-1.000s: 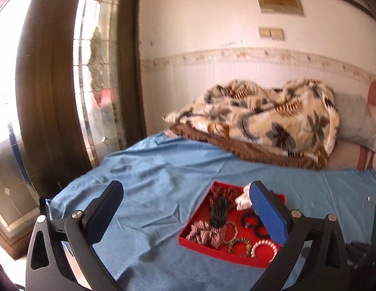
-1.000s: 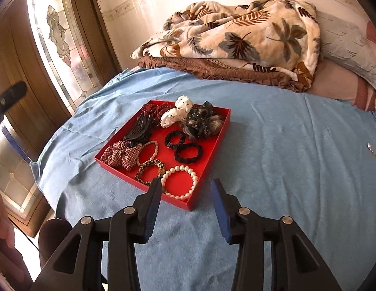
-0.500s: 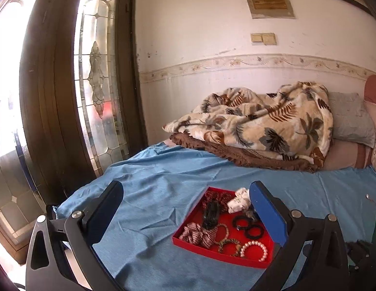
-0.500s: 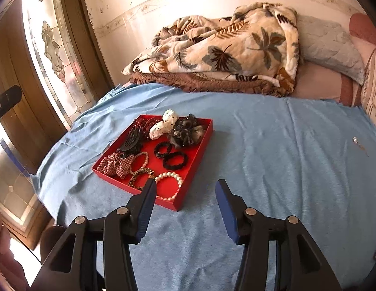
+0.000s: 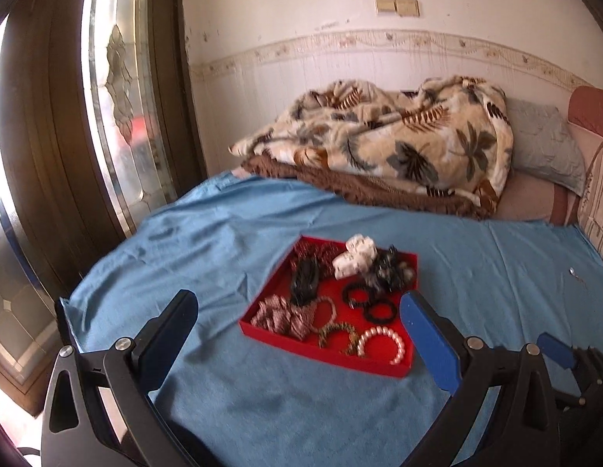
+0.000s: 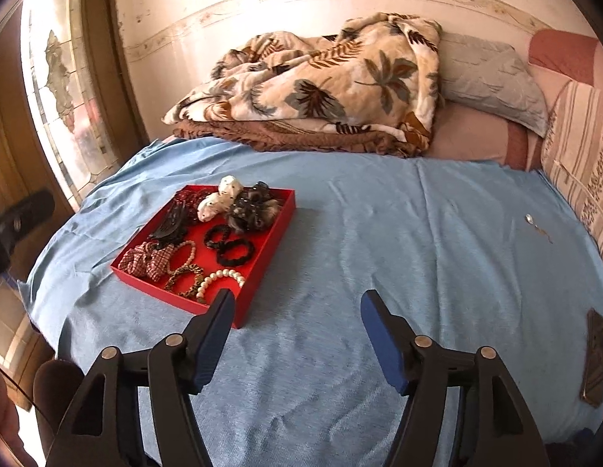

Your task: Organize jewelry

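Observation:
A red tray (image 5: 270, 329) (image 6: 280, 229) lies on the blue bedsheet (image 5: 208, 257). It holds a pearl bracelet (image 5: 381, 342) (image 6: 219, 278), black hair ties (image 5: 369, 303) (image 6: 229, 243), a checked scrunchie (image 5: 280, 317) (image 6: 146, 260), a white scrunchie (image 5: 354, 258) (image 6: 219, 198), a black hair clip (image 5: 305, 280) and beaded bracelets. My left gripper (image 5: 297, 311) is open and empty, above the sheet in front of the tray. My right gripper (image 6: 297, 307) is open and empty, to the right of the tray's near corner.
A leaf-print blanket (image 6: 321, 81) and grey pillow (image 6: 492, 78) lie at the bed's far end. A small metal piece of jewelry (image 6: 535, 225) lies on the sheet at right. A phone (image 6: 595, 358) lies near the right edge. A glass door (image 5: 114, 97) stands left.
Both grippers have shifted their view. The tray sits more central in the left wrist view and further left in the right wrist view. Both stay open and empty.

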{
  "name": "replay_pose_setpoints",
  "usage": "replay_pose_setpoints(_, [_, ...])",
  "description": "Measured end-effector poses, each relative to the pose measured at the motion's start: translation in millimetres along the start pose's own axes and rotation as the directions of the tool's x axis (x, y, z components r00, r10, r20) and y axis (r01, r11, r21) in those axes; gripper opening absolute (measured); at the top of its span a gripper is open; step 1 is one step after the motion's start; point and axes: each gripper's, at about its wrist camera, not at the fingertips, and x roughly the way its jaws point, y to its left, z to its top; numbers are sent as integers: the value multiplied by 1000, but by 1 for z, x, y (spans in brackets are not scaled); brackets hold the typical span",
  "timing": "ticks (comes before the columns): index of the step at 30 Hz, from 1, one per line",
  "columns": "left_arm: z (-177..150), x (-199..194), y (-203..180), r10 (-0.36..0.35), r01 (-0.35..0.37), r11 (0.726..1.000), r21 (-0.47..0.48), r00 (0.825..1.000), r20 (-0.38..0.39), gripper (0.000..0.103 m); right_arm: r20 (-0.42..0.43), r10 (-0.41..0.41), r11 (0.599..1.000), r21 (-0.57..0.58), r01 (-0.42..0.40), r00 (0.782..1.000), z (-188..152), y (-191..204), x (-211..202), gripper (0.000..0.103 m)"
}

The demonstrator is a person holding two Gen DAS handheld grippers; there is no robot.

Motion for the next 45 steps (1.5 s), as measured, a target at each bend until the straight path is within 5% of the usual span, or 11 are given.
replay_pose_setpoints(10, [-24, 32, 5, -61, 58, 998, -22, 985, -161, 103, -48, -27, 999, -28, 25, 998, -8, 9, 15, 74])
replay_pose_setpoints(45, [-35, 61, 8, -85, 77, 996, -41, 963, -256, 103, -116, -39, 997, -69, 32, 993, -19, 19, 35, 76])
